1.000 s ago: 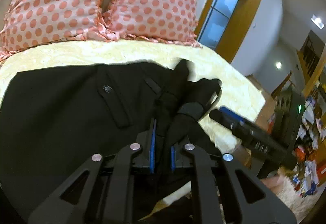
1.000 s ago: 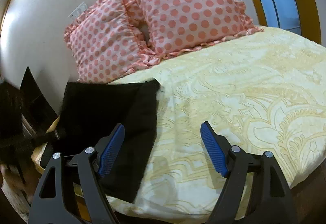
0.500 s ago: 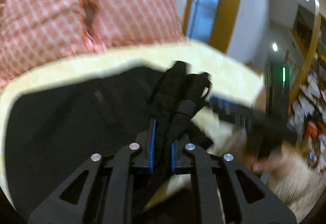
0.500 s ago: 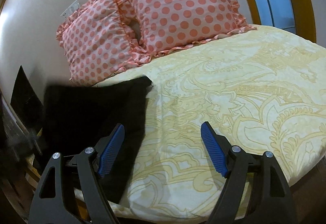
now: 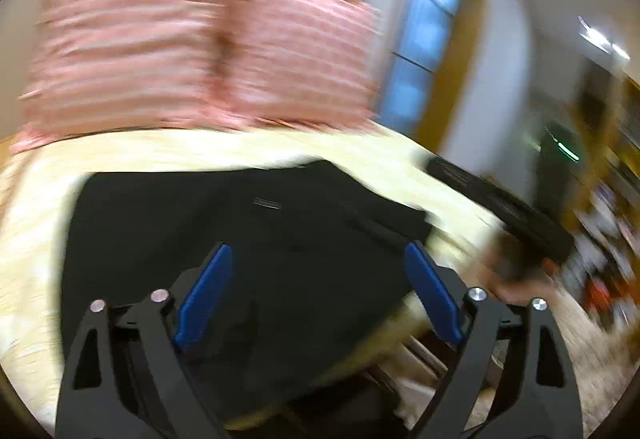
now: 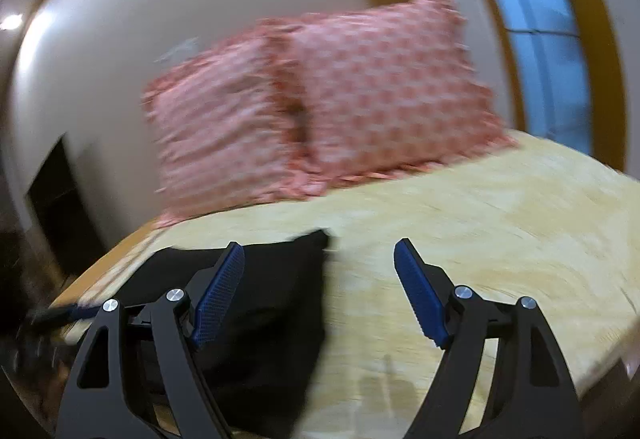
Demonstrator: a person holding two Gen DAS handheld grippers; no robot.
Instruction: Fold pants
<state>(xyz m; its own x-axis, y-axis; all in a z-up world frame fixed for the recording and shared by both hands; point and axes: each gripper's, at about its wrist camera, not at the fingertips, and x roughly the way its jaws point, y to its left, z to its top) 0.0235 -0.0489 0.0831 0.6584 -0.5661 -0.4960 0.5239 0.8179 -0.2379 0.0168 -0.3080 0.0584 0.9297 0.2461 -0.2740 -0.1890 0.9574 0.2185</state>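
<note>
The black pants (image 5: 256, 247) lie folded flat on the pale yellow bedspread (image 5: 36, 223). My left gripper (image 5: 316, 271) is open and empty, just above the pants' near part. In the right wrist view the pants (image 6: 272, 303) lie at the bed's left edge. My right gripper (image 6: 320, 279) is open and empty, over the pants' right edge and the bedspread (image 6: 500, 223). The right gripper's body (image 5: 500, 207) shows blurred at the right of the left wrist view. Both views are motion-blurred.
Two pink polka-dot pillows (image 6: 320, 119) lean against the wall at the bed's head, also in the left wrist view (image 5: 200, 39). A window with a wooden frame (image 6: 552, 39) is on the right. The bed's edge (image 5: 400, 343) drops off near my left gripper.
My left gripper has let go of the bunched pants cloth and opened; the cloth now lies flat. Both grippers have swung, blurring the views. The right gripper stays open.
</note>
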